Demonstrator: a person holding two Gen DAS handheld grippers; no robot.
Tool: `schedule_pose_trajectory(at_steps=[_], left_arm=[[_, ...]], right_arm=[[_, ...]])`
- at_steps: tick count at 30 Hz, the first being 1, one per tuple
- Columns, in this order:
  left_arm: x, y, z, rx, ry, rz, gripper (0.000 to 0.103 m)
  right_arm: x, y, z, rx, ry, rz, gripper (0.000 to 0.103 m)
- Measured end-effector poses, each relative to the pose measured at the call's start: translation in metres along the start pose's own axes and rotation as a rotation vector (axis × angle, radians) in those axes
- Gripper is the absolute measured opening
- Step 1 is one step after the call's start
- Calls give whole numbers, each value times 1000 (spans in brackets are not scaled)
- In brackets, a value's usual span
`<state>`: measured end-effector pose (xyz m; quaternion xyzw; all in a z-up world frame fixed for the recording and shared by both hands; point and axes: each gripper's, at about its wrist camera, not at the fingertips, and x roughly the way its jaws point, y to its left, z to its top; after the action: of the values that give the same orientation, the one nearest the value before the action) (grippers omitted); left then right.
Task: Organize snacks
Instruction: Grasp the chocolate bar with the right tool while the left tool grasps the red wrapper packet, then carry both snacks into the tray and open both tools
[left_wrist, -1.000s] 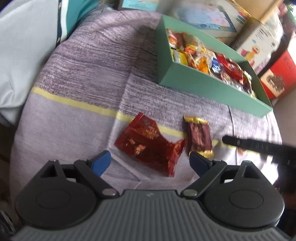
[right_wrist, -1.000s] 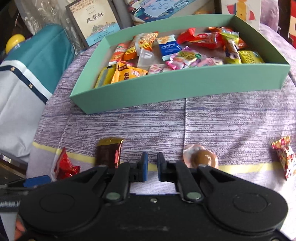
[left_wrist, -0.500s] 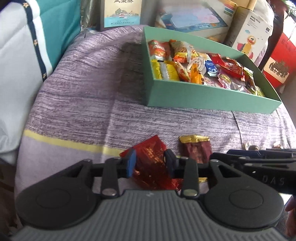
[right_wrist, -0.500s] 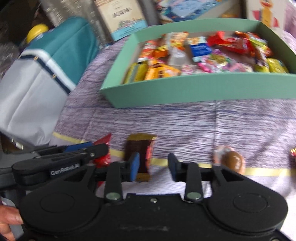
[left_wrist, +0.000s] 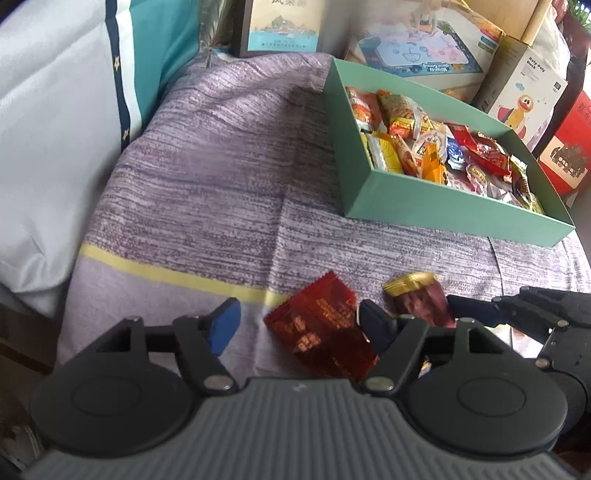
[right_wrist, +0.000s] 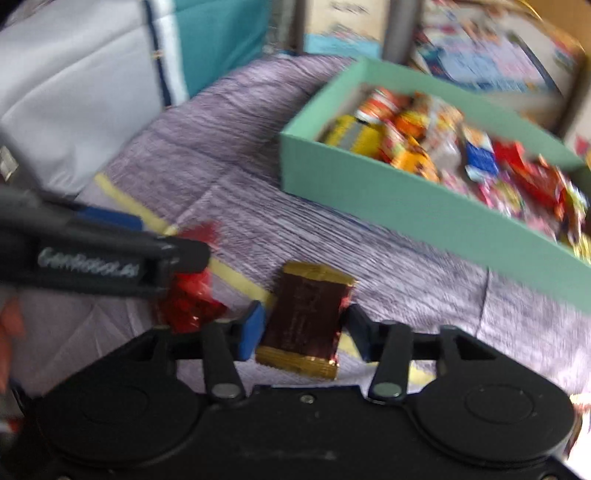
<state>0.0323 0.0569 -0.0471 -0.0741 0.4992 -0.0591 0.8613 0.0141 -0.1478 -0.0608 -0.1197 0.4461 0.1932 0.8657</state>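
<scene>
A lilac striped cloth (left_wrist: 207, 206) fills my frame, with a mint-green cardboard box (left_wrist: 436, 206) of mixed snacks at upper right. My left gripper (left_wrist: 295, 325), jaws just widened, straddles a red foil packet (left_wrist: 325, 332) unclenched; my right gripper (right_wrist: 304, 326), just narrowing, brackets a brown gold-ended wrapper (right_wrist: 306, 317) at lower centre, whether gripped I cannot tell.

The left gripper (left_wrist: 297, 325) has a grey ribbed housing, with one round black disc on each side. Black linkage arms with silver rivets go forward to two fingers (left_wrist: 223, 325) that carry blue pads. The right gripper (right_wrist: 303, 328) has a black housing with the same two discs, silver rivets and a small screw in the middle of its front edge. Its fingers (right_wrist: 249, 330) also have blue pads. White lettering, blurred, is printed on one black finger of the left gripper.
</scene>
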Motion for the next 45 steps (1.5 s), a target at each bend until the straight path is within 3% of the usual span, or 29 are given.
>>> schedule_pose_trajectory(at_steps=[3,12,14,16,18,22,24,34,39,45], left_arm=[[-1,-1,-2,-20,13,-6,77],[1,-25,-13,-29,90,-54,83],[5,-32,-14,-11,92,-26,81],[5,-37,-14,5,79,-1,74],[4,-40,-14,13,66,1,66],[-1,-46,-13,36,38,20,64],[-4,-49,-11,51,29,11,56],[-21,-72,-3,124,-22,-63,56],[-39,-84,16,150,-78,-107,56],[-33,-116,68,209,-122,-147,56]], right_arm=[[-2,-11,0,6,13,-29,36],[-25,-77,-14,268,-5,4,36],[-25,-87,-18,308,-8,18,36],[-27,-94,-24,343,-10,36,36],[-28,-100,-29,379,-12,57,36],[-34,-116,-37,440,-32,87,36],[-38,-124,-41,469,-47,94,36],[-54,-149,-52,560,-93,133,36],[-71,-161,-46,584,-140,153,36],[-75,-194,-14,604,-200,130,36]])
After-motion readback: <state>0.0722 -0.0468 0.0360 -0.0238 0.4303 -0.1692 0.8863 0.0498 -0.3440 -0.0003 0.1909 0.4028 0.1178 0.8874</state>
